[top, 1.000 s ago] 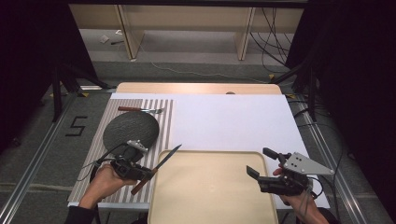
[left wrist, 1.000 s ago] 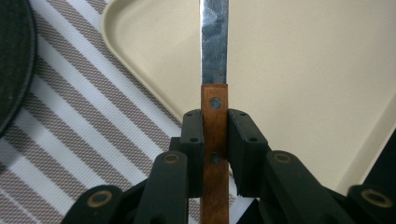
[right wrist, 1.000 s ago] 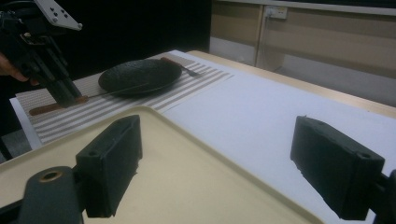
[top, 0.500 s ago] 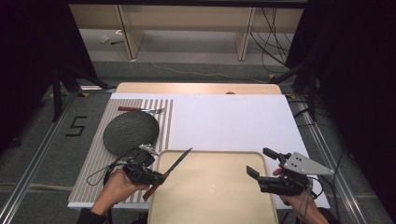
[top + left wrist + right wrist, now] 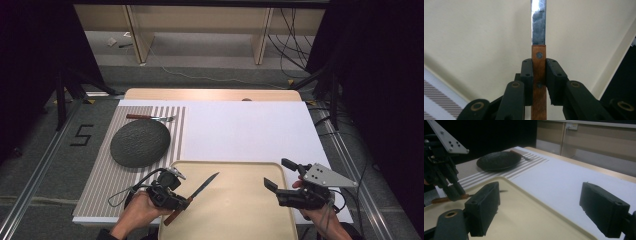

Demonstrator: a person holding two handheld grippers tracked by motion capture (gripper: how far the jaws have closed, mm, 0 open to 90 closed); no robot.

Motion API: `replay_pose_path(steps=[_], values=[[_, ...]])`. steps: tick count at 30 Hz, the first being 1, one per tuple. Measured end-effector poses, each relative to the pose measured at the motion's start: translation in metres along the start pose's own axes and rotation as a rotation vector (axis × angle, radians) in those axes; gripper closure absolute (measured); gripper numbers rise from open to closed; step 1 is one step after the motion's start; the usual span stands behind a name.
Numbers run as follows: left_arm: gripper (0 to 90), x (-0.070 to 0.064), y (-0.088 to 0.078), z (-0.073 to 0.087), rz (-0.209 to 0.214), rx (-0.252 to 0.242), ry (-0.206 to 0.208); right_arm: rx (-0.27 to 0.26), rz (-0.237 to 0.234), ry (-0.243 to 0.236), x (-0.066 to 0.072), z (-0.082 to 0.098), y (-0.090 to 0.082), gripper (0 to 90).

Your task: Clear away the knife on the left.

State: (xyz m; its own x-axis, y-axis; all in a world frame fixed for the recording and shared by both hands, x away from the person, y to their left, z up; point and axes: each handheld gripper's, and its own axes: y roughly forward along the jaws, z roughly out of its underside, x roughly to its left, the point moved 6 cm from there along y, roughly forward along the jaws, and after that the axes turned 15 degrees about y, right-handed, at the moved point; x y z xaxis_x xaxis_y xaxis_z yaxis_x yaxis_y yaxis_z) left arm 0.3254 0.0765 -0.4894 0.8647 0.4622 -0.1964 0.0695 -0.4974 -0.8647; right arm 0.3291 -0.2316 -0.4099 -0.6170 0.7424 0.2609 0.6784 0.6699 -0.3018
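Observation:
A knife (image 5: 200, 189) with a brown wooden handle and steel blade is clamped in my left gripper (image 5: 181, 202), which is shut on the handle. It hangs over the left edge of the beige tray (image 5: 240, 220), with the blade pointing up and to the right. In the left gripper view both pads of the left gripper (image 5: 539, 68) press the handle (image 5: 539, 85), and the blade (image 5: 538, 22) runs straight ahead over the tray. My right gripper (image 5: 280, 174) stands open over the tray's right edge, nothing between its fingers. The right gripper (image 5: 544, 207) faces the left gripper (image 5: 449, 187).
A dark grey plate (image 5: 140, 142) sits on a striped placemat (image 5: 100, 175) left of the tray, with a wooden-handled fork (image 5: 150, 118) beyond it. A white sheet (image 5: 245, 130) covers the table behind the tray. The plate (image 5: 499, 160) lies far ahead in the right gripper view.
My left gripper has carried the knife to the right, from over the striped placemat to over the tray's left edge. The right gripper has stayed in place.

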Motion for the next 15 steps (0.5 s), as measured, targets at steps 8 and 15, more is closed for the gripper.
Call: replay_pose_path(steps=[8, 15], values=[[76.8, -0.004, 0.011, 0.004, 0.010, 0.037, -0.039, 0.003, -0.001, 0.000, 0.000, 0.000, 0.000, 17.6], [76.8, -0.006, 0.018, 0.008, 0.010, 0.072, -0.059, 0.003, -0.001, 0.000, 0.001, 0.000, 0.000, 17.6]])
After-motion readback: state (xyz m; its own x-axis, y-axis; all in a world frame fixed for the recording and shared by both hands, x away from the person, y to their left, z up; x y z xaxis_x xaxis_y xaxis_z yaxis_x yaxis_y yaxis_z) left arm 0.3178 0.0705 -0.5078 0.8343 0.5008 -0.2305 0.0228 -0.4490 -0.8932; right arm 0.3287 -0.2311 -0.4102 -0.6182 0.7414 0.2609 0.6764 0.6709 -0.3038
